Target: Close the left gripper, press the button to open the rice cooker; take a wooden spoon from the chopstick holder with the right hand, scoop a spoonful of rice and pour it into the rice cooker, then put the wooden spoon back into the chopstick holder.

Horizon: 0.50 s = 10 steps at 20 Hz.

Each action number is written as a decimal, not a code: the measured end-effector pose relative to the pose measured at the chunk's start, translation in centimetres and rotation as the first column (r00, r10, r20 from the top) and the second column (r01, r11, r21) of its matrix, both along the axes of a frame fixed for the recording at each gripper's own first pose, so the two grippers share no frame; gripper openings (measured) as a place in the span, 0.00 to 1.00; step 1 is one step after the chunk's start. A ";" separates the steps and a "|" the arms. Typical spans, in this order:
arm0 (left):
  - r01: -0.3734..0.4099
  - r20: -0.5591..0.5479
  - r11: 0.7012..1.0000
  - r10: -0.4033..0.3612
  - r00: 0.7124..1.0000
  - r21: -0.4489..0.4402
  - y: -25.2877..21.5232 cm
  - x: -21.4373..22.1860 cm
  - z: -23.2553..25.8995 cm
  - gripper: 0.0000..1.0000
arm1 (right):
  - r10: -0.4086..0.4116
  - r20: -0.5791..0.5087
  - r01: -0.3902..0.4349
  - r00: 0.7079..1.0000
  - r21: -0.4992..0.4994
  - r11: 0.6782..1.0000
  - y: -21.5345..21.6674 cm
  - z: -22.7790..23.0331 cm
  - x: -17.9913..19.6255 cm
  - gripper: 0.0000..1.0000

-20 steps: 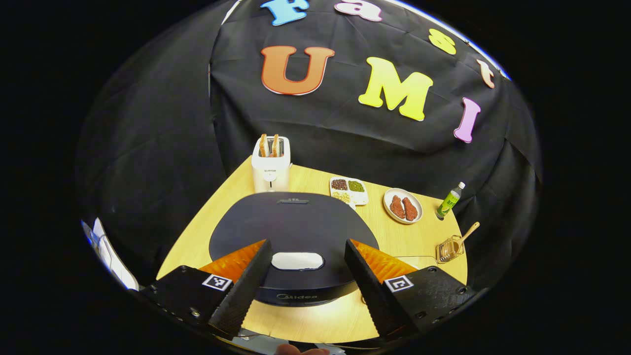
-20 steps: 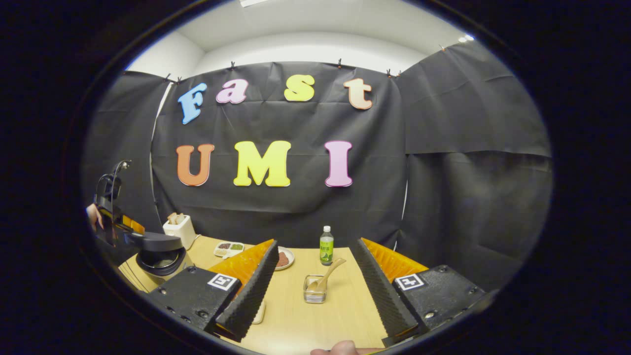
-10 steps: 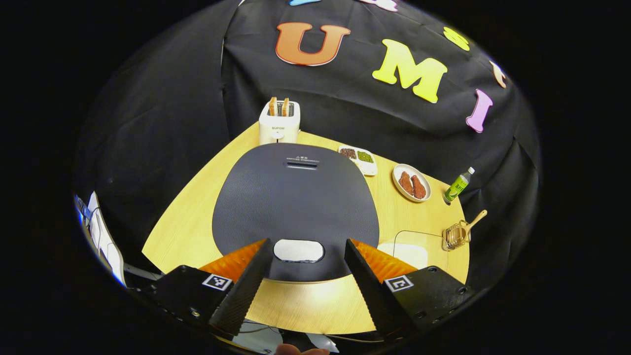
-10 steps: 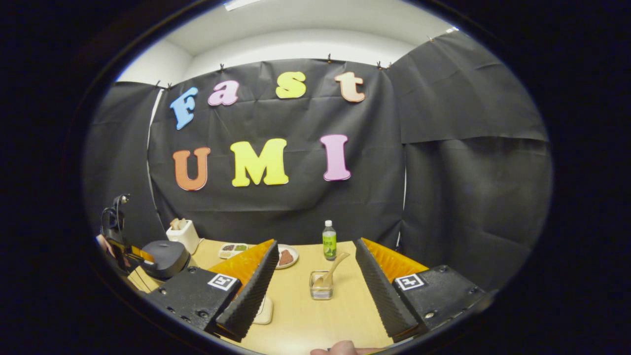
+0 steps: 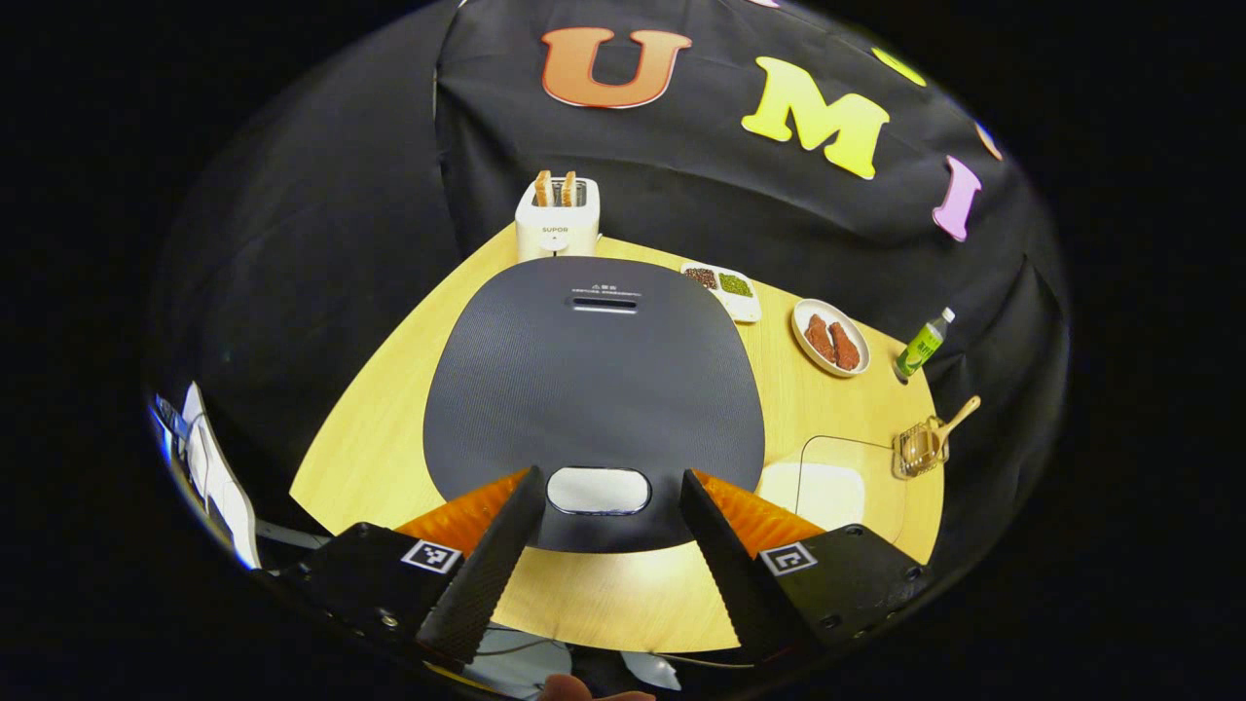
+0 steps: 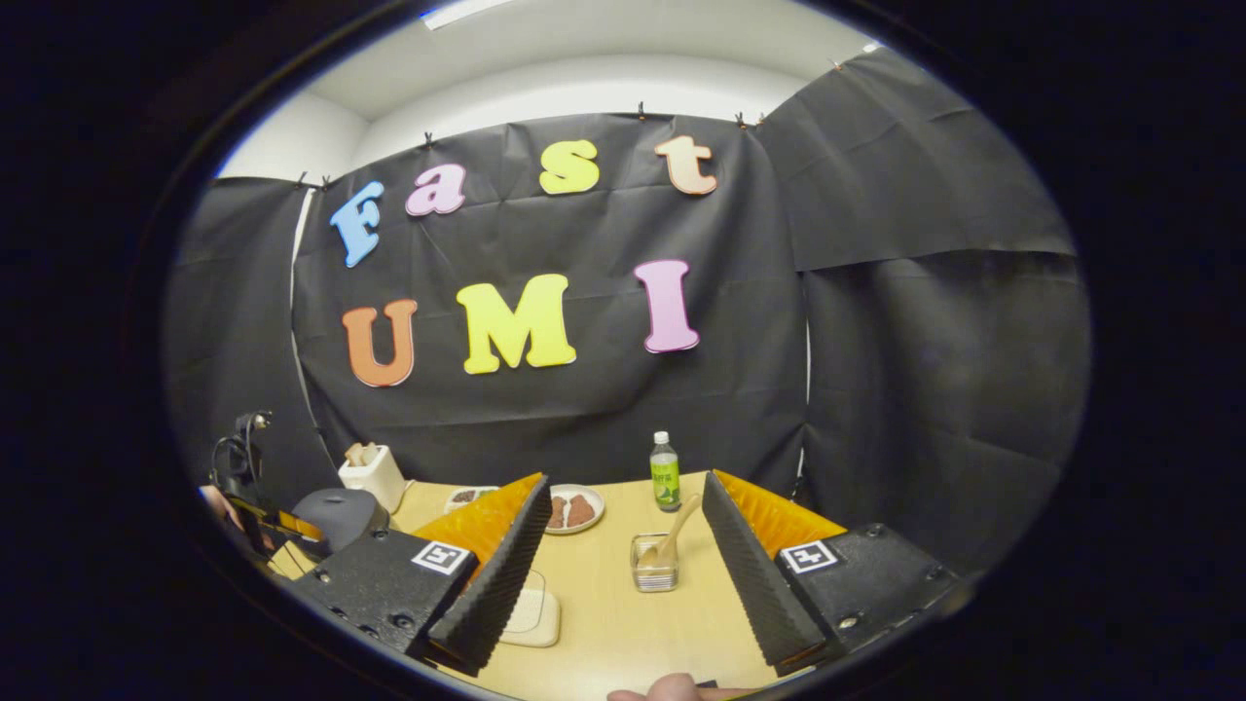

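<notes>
The rice cooker [image 5: 594, 389] sits on the near left part of the bench [image 5: 389, 428], lid down, and its pale oval button [image 5: 598, 490] lies at the near edge of that lid. I have my left tool [image 5: 600, 531] hanging over it with the button framed between the two fingers. The fingers are spread wide and hold nothing, so as I read the task the first step is not yet done: they must come together before they can press as one blunt tip.

To the right, past a flat pale board [image 5: 810, 487], the chopstick holder [image 5: 918, 450] stands near the bench's right edge with the wooden spoon [image 5: 949, 424] leaning out of it, handle up and away. That tilt offers the handle for a side pinch.

My right tool [image 6: 623, 574] waits with its fingers equally wide and empty, aimed so the holder and spoon stand between them but farther off, not touched. In the right gripper view the cooker is far to the left.

Along the far edge are a toaster [image 5: 557, 219], a divided dish [image 5: 722, 288], a plate [image 5: 828, 337] and a green bottle [image 5: 925, 343], all apart from my work.
</notes>
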<state>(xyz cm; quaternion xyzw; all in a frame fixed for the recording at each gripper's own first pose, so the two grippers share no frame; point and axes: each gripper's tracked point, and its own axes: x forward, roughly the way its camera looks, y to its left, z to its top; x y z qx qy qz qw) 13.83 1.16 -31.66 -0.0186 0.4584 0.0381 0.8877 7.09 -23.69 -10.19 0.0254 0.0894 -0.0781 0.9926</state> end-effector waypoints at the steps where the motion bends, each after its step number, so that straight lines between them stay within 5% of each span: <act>1: 0.022 0.003 0.999 -0.022 1.000 0.037 0.1 0.0 -0.1 0.96 | 0.007 0.007 -0.007 1.000 -0.002 1.000 0.4 0.3 0.1 1.00; 10: -0.018 0.092 0.999 0.020 0.996 -0.028 -0.4 0.2 1.3 0.95 | 0.029 0.068 -0.025 0.997 -0.058 0.998 3.9 3.4 0.9 0.99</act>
